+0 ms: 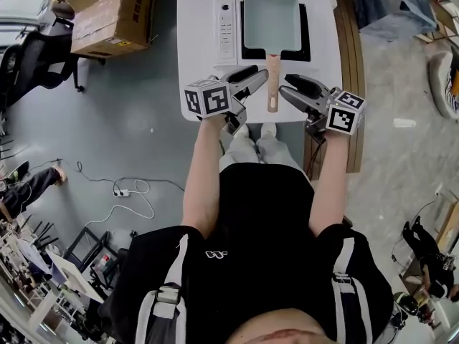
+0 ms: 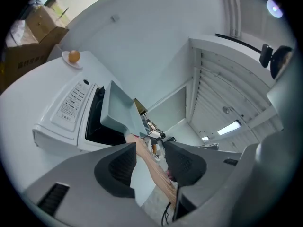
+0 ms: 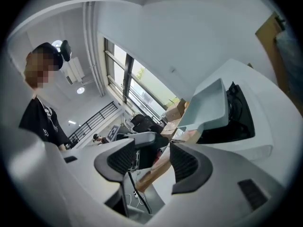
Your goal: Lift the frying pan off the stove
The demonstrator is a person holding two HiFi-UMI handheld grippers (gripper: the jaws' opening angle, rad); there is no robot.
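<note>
Pale grey-green and rectangular, with straight low walls, the frying pan (image 1: 271, 20) sits flat on the black cooking zone of the stove (image 1: 226, 24), which stands on the white table (image 1: 197, 49). The pan is empty. Its round wooden handle (image 1: 272, 84) projects past the stove's front edge, toward the operator. The left gripper (image 1: 251, 81) and right gripper (image 1: 285, 84) flank this handle, their tips just beside it on either side. Both sets of jaws stand apart and clamp nothing. In each gripper view the handle shows through the gap between the pads, and no pad presses on it. Handling assessment: the body is probably thin metal, rigid and of moderate weight. With the whole body forward of the handle, the pan is likely to be nose-heavy and to tip down once it is raised. The wood looks smooth and cylindrical, so it may rotate in a loose grip. Recommended hold: clamp the handle across its width, with one gripper near the pan body to carry the load. Set the other gripper nearer the free end to resist pitch and roll. Do not grip the walls, as they look slick and give the pads little to bear on. Raise the pan level to avoid scraping the glass cooktop.
</note>
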